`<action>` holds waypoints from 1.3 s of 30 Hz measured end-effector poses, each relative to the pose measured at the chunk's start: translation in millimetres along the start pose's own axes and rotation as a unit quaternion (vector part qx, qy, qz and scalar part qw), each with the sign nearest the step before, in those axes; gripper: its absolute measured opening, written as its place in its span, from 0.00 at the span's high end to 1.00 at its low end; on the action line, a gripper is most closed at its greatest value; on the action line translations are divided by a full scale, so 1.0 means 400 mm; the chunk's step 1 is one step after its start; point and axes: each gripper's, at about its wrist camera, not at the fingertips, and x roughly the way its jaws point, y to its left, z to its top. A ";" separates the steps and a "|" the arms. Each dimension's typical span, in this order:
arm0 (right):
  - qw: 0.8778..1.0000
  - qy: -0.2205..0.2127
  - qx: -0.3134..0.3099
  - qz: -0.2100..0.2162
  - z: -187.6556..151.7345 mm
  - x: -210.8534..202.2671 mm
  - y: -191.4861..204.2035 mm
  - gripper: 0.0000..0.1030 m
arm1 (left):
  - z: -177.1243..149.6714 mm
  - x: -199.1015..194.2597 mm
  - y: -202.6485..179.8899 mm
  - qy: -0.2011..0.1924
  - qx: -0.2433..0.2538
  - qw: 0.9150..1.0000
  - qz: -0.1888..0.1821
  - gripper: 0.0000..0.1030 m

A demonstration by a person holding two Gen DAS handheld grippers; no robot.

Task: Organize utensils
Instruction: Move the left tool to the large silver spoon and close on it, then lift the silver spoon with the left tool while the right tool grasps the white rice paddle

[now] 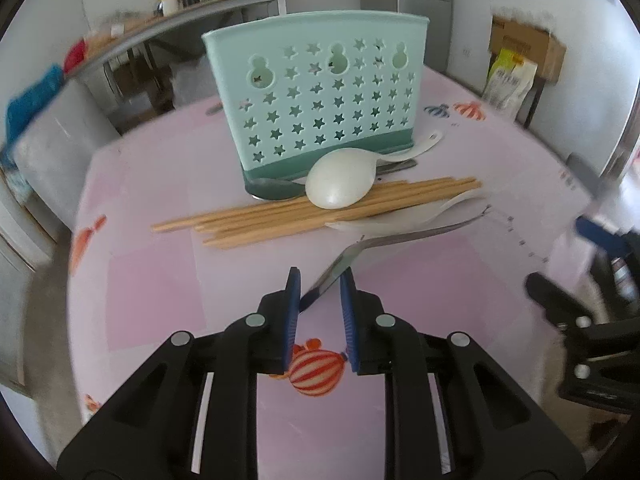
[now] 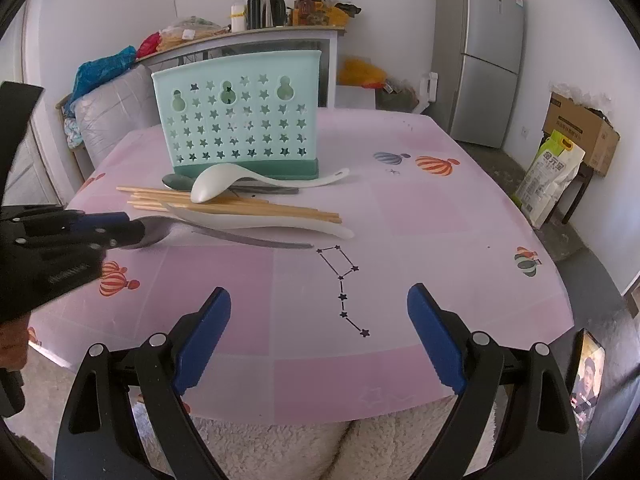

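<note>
My left fingers (image 1: 320, 280) sit nearest, pinching the bowl end of a metal spoon (image 1: 400, 240) whose handle runs away to the right over the pink worktop (image 1: 160, 280). My right fingers (image 2: 319, 300) hover spread wide above the near edge of the worktop, holding nothing. Behind everything stands the green utensil holder (image 1: 320, 100), upright, its star-punched wall facing me. In front of it lies a bundle of wooden chopsticks (image 1: 280, 216), laid crosswise. A white spoon (image 1: 340, 184) rests bowl-down on top of the chopsticks, its handle reaching toward the base of the holder. A second white spoon (image 2: 260, 220) lies just beside the chopsticks on the near side. A dark spoon (image 1: 272, 190) lies against the base of the holder, partly hidden by the white one.
</note>
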 end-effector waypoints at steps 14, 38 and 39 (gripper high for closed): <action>1.000 0.011 0.014 0.001 -0.010 0.018 -0.010 0.15 | -0.023 0.030 0.058 0.001 -0.027 0.998 -0.057 0.81; 0.999 -0.024 0.031 0.013 0.010 -0.011 -0.024 0.34 | -0.026 -0.096 0.089 -0.061 -0.045 0.990 -0.118 1.00; 0.999 -0.024 0.029 0.014 0.010 -0.013 -0.020 0.34 | -0.032 -0.092 0.093 -0.053 -0.051 0.990 -0.116 1.00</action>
